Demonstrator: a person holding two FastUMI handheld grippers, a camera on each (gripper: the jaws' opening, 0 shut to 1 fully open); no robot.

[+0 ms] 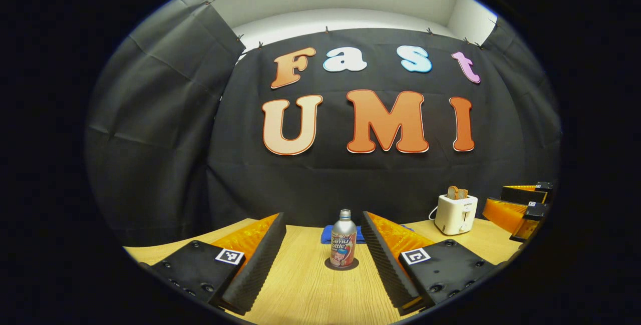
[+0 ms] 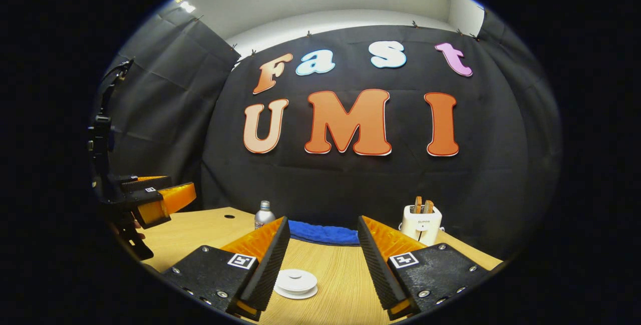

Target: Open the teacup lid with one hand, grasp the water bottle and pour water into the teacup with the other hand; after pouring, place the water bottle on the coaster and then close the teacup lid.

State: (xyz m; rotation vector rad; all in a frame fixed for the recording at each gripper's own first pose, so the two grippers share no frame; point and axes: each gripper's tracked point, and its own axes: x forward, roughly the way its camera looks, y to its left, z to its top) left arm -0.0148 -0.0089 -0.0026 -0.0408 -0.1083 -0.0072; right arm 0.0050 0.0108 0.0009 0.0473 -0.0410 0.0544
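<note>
Two ridged fingers of the left gripper are reaching forward from the bottom of the left gripper view, spread wide and gripping nothing. Between them, toward 12 o'clock, a silver water bottle is standing upright on a dark round coaster on the wooden table. Behind the bottle a blue cloth is lying flat. At 3 o'clock a white toaster is sitting with bread slices poking out of its slots, and beyond it, at the right edge, the other gripper's fingers are showing.

Turning to the right gripper view, the right gripper is likewise released, its fingers held well apart over the table. Low between them, nearest the left finger, the white teacup lid is sitting closed on the teacup. At 11 o'clock the water bottle is peeking up behind the left finger. The blue cloth is lying at 12 o'clock and the toaster at 2 o'clock. At 9 o'clock the left gripper is hovering above the table edge.
</note>
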